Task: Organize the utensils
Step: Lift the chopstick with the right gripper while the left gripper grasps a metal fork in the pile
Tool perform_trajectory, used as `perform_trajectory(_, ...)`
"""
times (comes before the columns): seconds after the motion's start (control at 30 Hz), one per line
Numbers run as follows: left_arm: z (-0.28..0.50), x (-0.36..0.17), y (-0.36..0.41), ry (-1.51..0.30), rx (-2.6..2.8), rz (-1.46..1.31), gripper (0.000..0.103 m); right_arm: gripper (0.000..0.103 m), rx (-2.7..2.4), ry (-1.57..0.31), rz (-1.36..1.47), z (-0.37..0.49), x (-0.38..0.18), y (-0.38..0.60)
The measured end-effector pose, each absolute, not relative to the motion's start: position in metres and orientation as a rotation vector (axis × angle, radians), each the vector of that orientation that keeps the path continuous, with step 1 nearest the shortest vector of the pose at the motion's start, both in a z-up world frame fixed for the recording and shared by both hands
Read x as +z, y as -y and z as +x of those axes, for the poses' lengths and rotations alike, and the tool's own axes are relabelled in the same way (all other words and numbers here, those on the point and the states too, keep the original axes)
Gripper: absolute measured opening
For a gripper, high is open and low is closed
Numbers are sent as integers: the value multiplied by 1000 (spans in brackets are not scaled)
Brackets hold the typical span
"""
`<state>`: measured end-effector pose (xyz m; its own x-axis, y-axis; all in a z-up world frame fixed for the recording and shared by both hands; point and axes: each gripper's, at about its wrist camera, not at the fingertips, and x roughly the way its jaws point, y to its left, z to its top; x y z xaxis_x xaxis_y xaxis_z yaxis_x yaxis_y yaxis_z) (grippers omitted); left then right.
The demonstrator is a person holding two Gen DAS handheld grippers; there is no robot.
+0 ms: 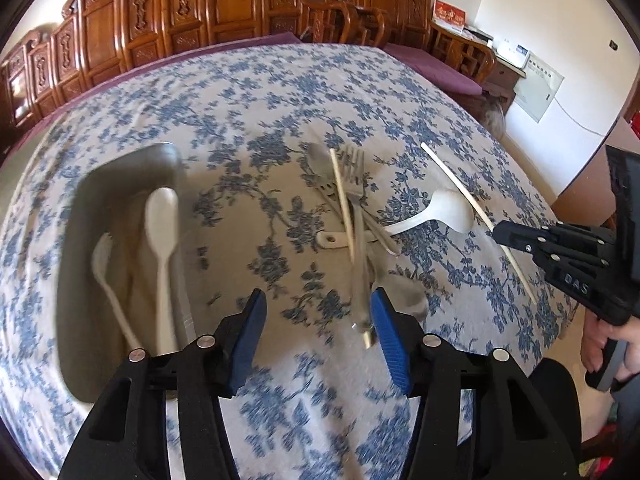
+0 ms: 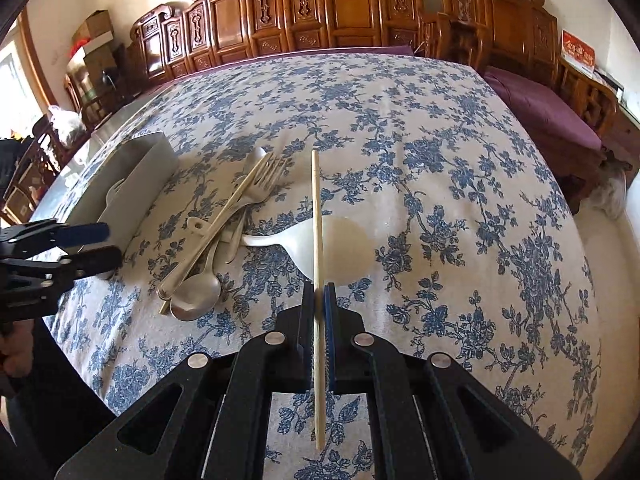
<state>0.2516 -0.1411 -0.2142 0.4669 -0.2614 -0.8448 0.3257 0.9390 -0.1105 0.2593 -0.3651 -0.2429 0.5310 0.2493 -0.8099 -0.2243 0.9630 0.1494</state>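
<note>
A grey tray (image 1: 80,208) on the left of the flowered tablecloth holds a white spoon (image 1: 162,216) and a white fork (image 1: 106,264). Loose in the middle lie a metal fork (image 1: 356,184), a metal spoon (image 1: 318,158), a pale chopstick (image 1: 342,196) and a wide white spoon (image 1: 448,210). My left gripper (image 1: 316,312) hangs open beside the tray, with the metal fork's handle end just inside its right pad and not pinched. My right gripper (image 2: 319,292) is shut on a second chopstick (image 2: 317,220), which pokes out over the wide white spoon (image 2: 344,244).
Carved wooden chairs (image 2: 340,8) line the table's far side. A purple cushioned bench (image 2: 540,112) stands at the right. Boxes and bags (image 2: 92,36) sit at the far left. A person's hand (image 1: 600,344) grips the right gripper's handle at the near right table edge.
</note>
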Motion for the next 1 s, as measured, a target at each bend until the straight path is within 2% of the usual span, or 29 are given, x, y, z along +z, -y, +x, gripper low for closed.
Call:
perform_trajectory(0.17, 273, -233, 161, -1074, -369, 69, 36, 6, 283, -979, 39, 260, -245, 366)
perform_trajectory(0.43, 287, -249, 186, -1106, -385, 116, 12, 6, 285, -979, 64, 264, -244, 372)
perform_trajectory(0.53, 289, -250, 189, -1110, -396, 115, 9, 6, 284, -981, 70, 265, -244, 374)
perform_trajectory(1.0, 299, -243, 203, -1097, -413, 118, 9, 6, 284, -983, 82, 266, -245, 377)
